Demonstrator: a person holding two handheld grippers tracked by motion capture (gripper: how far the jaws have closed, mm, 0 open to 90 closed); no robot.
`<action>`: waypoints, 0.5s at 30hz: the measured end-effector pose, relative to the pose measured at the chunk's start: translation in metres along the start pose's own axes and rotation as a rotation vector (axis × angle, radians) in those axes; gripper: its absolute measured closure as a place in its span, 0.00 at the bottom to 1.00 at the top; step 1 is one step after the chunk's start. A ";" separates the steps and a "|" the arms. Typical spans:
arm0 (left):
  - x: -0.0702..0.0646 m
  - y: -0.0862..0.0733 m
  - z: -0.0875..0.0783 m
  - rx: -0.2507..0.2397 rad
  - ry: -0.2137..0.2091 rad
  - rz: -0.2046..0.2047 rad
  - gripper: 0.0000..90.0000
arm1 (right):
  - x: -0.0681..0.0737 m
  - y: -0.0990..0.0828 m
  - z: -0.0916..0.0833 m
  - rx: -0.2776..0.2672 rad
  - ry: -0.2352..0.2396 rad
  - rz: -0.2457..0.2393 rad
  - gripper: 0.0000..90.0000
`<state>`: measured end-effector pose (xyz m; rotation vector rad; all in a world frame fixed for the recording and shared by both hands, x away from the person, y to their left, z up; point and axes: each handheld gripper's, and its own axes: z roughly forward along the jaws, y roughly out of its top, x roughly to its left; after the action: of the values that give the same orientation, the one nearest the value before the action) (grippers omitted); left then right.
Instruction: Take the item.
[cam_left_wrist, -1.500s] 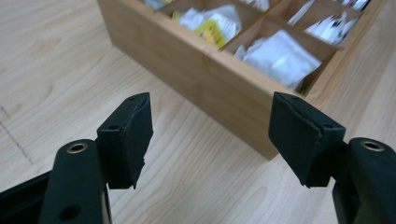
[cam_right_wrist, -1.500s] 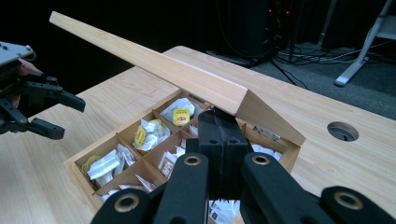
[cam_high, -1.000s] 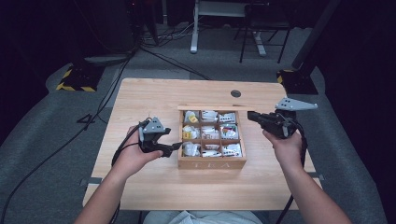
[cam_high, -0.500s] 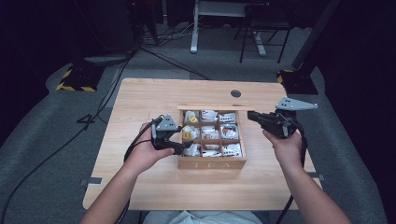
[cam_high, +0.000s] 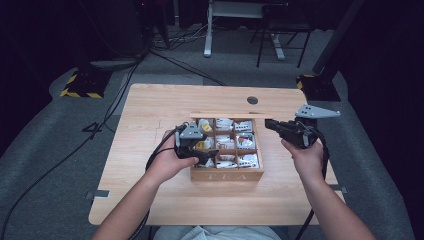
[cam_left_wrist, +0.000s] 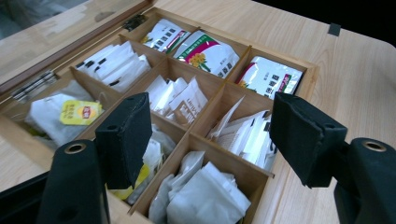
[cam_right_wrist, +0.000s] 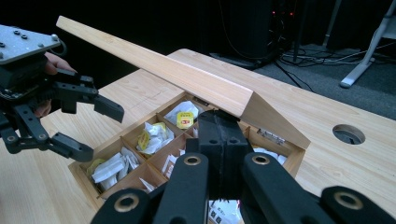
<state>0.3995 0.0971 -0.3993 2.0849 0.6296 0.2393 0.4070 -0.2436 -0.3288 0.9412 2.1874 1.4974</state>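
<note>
A wooden tea box (cam_high: 227, 175) with nine compartments of tea bags sits mid-table, its lid (cam_high: 230, 115) raised. My left gripper (cam_high: 210, 150) hovers open over the box's left column. In the left gripper view its fingers (cam_left_wrist: 123, 135) straddle the near compartments of white tea bags (cam_left_wrist: 201, 191), gripping nothing. A bag with a yellow tag (cam_left_wrist: 79, 112) lies in a corner cell. My right gripper (cam_high: 267, 124) is shut and empty at the box's right side. In the right gripper view its tips (cam_right_wrist: 222, 126) rest by the lower corner of the tilted lid (cam_right_wrist: 154, 65); contact is unclear. The left gripper (cam_right_wrist: 100, 133) stands open across the box.
A round cable hole (cam_high: 252, 100) lies in the tabletop behind the box. Bare table (cam_high: 150, 110) surrounds the box on all sides. Beyond the table are desk legs (cam_high: 207, 35), a chair, floor cables and a yellow-black striped base (cam_high: 80, 85).
My left gripper has moved right, from beside the box's left wall to above its left compartments, still open. The right gripper and the lid have stayed put.
</note>
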 end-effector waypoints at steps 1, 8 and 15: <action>0.000 0.001 0.002 0.002 -0.004 0.001 0.34 | 0.000 0.000 0.000 0.000 0.000 0.000 1.00; -0.002 0.004 0.014 0.008 -0.021 -0.010 0.35 | 0.000 0.000 0.000 0.001 0.003 0.001 1.00; -0.003 0.007 0.030 0.020 -0.044 -0.007 0.38 | 0.000 0.000 0.000 0.006 0.005 -0.003 1.00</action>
<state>0.4107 0.0708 -0.4104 2.1009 0.6142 0.1831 0.4075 -0.2437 -0.3284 0.9368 2.1963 1.4945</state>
